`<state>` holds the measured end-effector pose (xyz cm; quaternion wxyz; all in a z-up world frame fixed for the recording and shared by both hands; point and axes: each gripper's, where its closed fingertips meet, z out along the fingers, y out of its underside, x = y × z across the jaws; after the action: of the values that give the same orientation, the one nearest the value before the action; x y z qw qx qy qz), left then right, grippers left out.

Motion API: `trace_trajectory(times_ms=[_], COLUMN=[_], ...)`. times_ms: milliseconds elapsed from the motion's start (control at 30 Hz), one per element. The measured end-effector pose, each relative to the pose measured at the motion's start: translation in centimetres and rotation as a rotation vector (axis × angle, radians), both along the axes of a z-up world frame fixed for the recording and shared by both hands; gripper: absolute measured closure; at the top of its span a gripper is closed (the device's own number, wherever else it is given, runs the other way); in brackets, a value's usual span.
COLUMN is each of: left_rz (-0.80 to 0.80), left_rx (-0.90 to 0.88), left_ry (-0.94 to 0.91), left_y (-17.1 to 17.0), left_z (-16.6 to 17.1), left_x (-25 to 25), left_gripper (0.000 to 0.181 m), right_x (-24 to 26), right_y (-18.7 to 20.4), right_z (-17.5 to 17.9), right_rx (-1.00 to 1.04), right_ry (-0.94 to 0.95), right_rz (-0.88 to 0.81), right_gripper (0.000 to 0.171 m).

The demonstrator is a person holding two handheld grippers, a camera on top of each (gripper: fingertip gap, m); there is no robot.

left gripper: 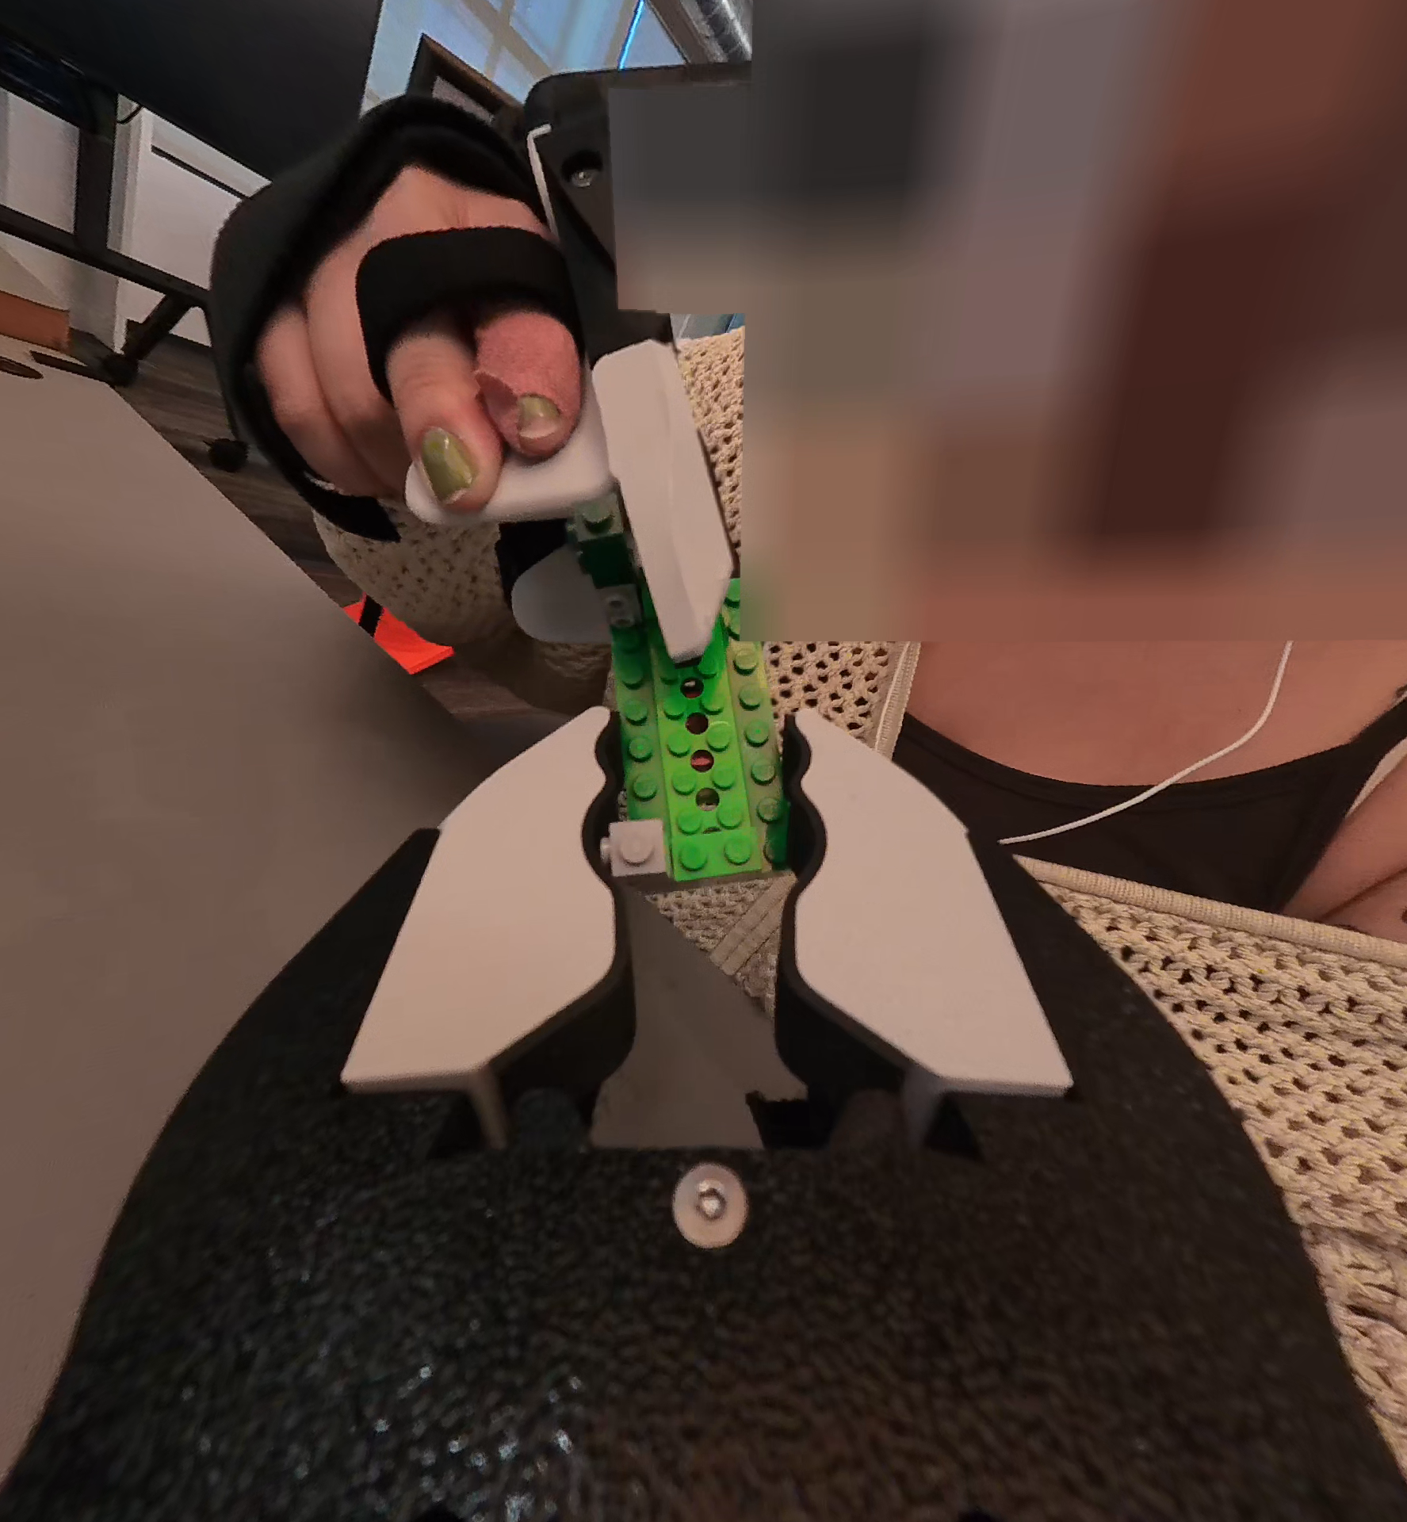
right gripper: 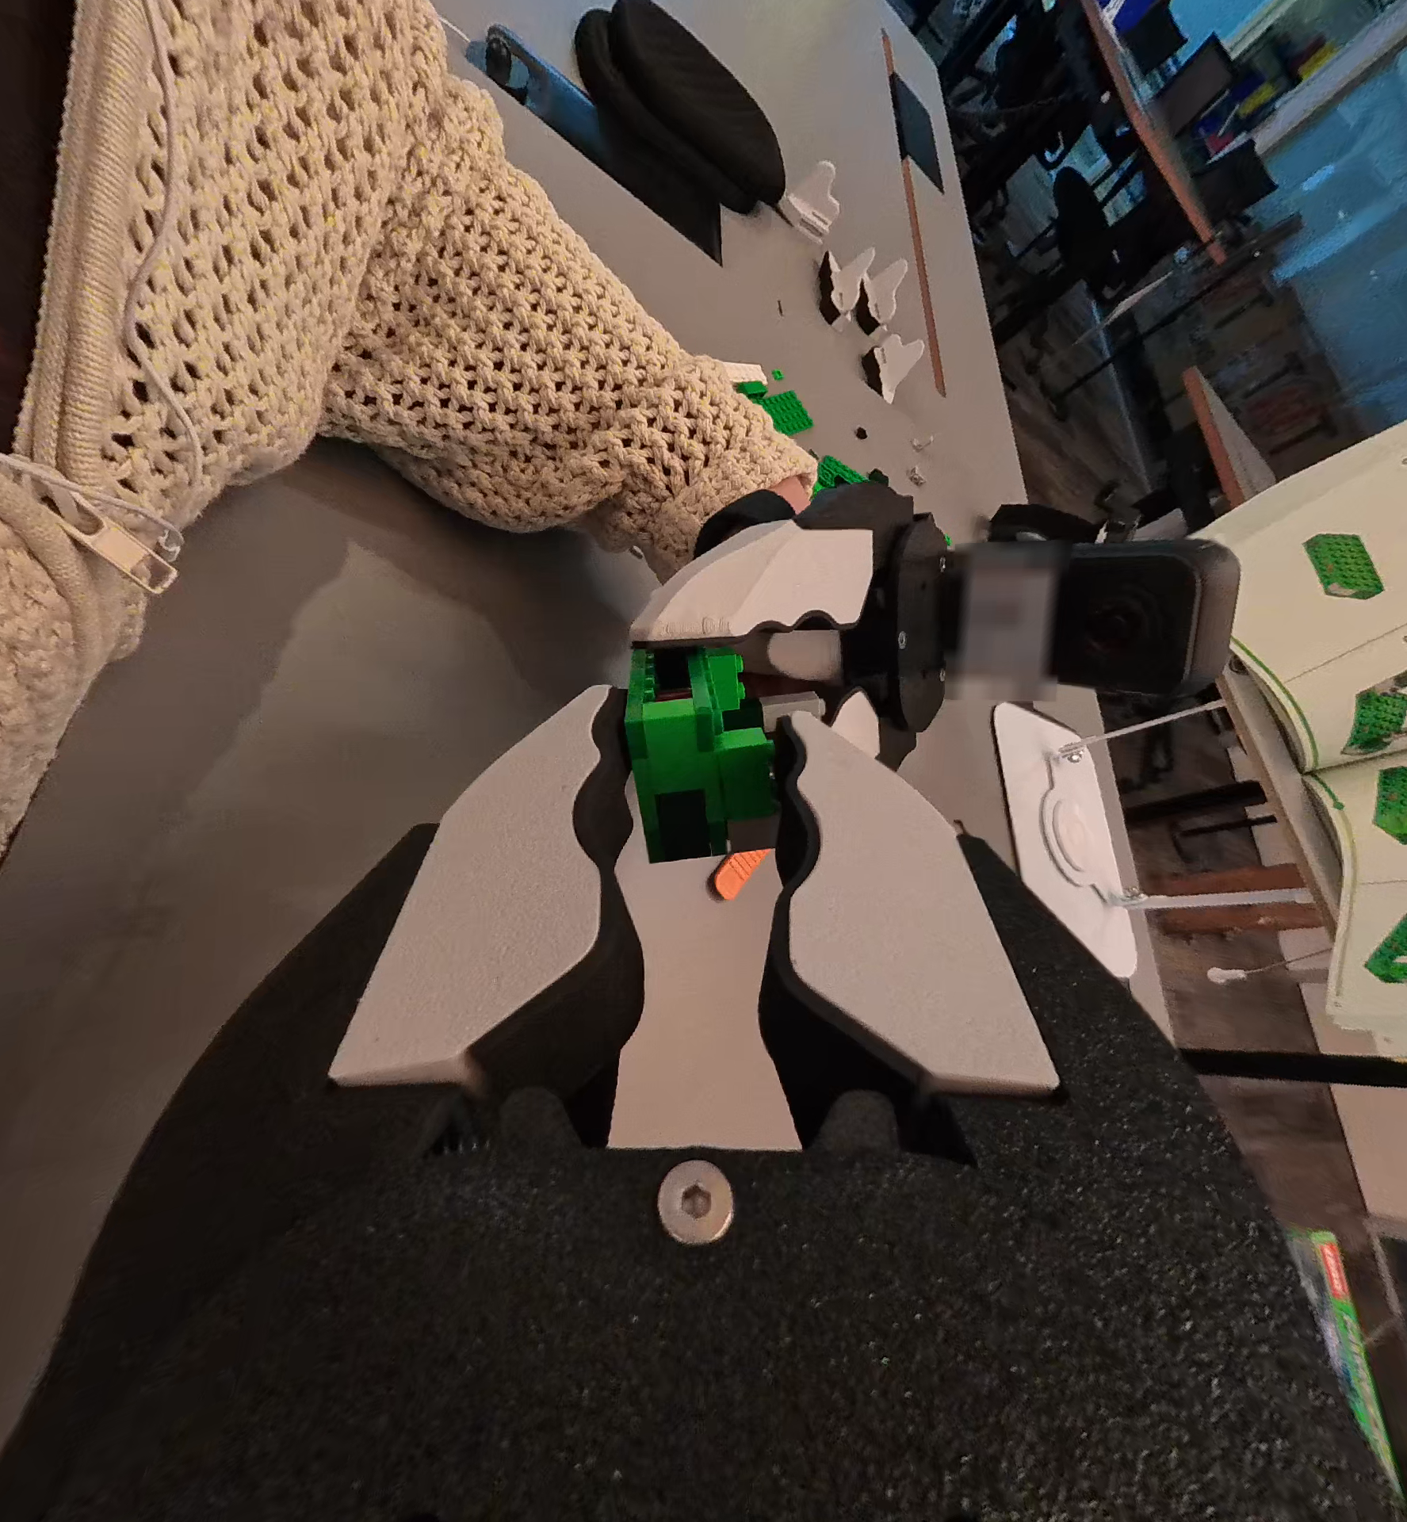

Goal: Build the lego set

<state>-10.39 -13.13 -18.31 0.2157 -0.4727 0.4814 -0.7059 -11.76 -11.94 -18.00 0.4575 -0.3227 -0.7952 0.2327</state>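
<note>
The green lego assembly is held in the air above the grey counter, not resting on it. Both grippers have it at the same time. The left gripper has its fingers clamped on the near end of the long studded part, and a small grey brick sits just beside the left finger. The right gripper has its fingers closed on the blocky green end, and an orange piece shows just below the block, between the two fingers.

In my judgement the step in hand is to press or seat two parts of the model together while it is gripped from both ends. To do it well, one gripper should act only as a support and stay firm, and the other should push straight along the line of the studs, without twisting. A sideways force could open a joint that is already made. Because the model is off the counter, the grip must be strong enough that nothing slips.

Beyond the right fingers, loose green pieces lie on the counter, and an open instruction booklet stands to the right of them, so the next part can be checked there.
</note>
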Motion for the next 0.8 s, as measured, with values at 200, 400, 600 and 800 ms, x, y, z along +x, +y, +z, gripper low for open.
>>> trace_trajectory(times_ms=[200, 400, 600, 800], left_rz=[0.011, 0.013, -0.032, -0.045], left_rx=[0.017, -0.008, -0.012, -0.009], left_ry=[0.012, -0.009, 0.005, 0.01], left_y=[0.1, 0.3, -0.4, -0.6], left_z=[-0.3, 0.1, -0.2, -0.2], left_x=[0.0, -0.6, -0.6, -0.4], left_gripper=[0.145, 0.145, 0.145, 0.145], right_x=[-0.2, -0.4, -0.3, -0.2], right_y=[-0.2, 0.2, 1.4, 1.2], right_z=[0.0, 1.0, -0.1, 0.0], right_rx=[0.01, 0.083, 0.111, 0.107], right_ry=[0.04, 0.115, 0.011, -0.005], right_rz=[0.016, 0.002, -0.029, -0.015], right_gripper=[0.138, 0.106, 0.103, 0.113])
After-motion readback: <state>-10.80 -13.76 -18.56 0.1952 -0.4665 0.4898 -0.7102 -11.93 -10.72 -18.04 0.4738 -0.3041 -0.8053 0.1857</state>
